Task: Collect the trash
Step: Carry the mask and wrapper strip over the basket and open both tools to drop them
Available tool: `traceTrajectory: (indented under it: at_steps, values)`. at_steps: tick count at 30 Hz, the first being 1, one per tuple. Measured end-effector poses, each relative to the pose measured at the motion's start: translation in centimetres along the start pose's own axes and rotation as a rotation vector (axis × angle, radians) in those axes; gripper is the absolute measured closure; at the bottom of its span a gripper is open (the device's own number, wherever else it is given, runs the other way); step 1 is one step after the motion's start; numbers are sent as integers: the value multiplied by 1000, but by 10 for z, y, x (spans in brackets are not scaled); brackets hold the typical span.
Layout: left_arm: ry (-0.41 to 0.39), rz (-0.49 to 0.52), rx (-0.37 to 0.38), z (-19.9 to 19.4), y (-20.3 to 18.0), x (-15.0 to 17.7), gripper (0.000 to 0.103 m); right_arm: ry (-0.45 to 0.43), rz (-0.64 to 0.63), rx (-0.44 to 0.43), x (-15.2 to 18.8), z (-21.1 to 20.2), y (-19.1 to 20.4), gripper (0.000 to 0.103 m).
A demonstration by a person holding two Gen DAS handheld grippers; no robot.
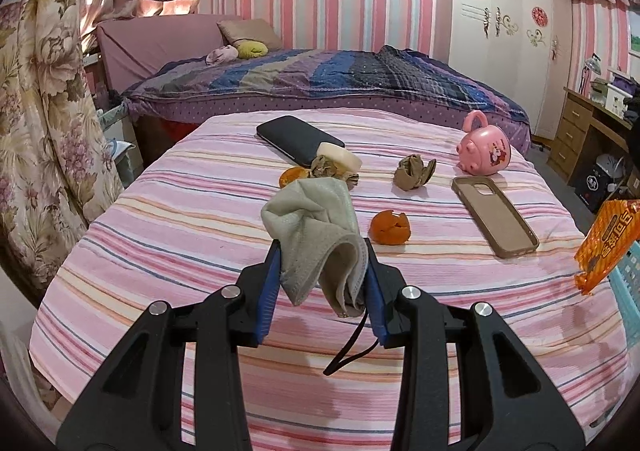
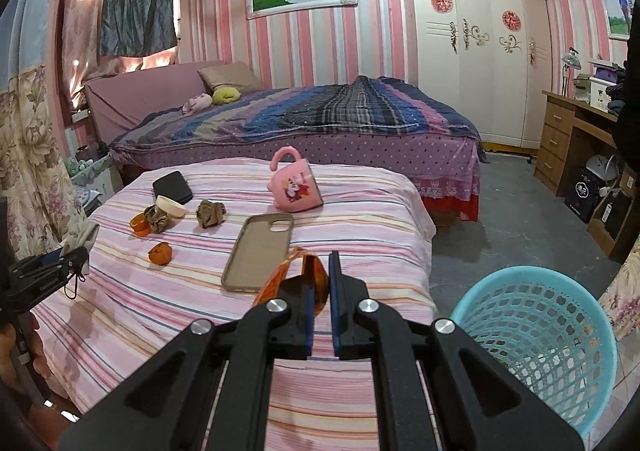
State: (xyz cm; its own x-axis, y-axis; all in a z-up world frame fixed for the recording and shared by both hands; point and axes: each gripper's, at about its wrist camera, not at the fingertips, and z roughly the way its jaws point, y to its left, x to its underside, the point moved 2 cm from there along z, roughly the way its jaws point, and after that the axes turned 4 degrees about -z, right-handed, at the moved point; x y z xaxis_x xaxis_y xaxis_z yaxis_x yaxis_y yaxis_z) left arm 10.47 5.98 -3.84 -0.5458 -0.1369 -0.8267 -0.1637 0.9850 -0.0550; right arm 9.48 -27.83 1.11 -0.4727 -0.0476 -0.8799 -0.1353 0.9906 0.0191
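Two claws are loaded. My right claw (image 2: 320,283) is clamped on an orange wrapper (image 2: 294,271), which sticks out forward and to the left of the fingers, held above the near right part of the tabletop (image 2: 360,211). The blue basket (image 2: 536,335) stands on the floor to the right of and below this claw, beside the tabletop's edge, its mouth facing up. I judge that the coming move turns on this: the wrapper must travel right and down until it hangs over the mouth. The right claw is the nearer of the two to the basket. My left claw (image 1: 322,263) is clamped on a grey mask (image 1: 316,235), its black strap dangling between the fingers; it sits over the left side of the tabletop, well apart from the basket. Ahead of it on the striped cloth lie an orange peel (image 1: 390,227) and a brown paper wad (image 1: 412,171).
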Motion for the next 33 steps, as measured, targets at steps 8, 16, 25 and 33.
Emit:
traceTrajectory:
  at_steps: [8,16,25,33]
  values:
    - [-26,46,37,-9,-28,-2,66,-8,27,35,3,-7,-31,97]
    - [-57,123,99,-16,-86,-9,66,-32,105,106,8,-22,-85,97]
    - [-16,139,237,-4,-168,-2,66,-25,152,219,21,-36,-148,97]
    - [-5,188,345,-2,-247,13,64,31,183,302,43,-41,-200,97]
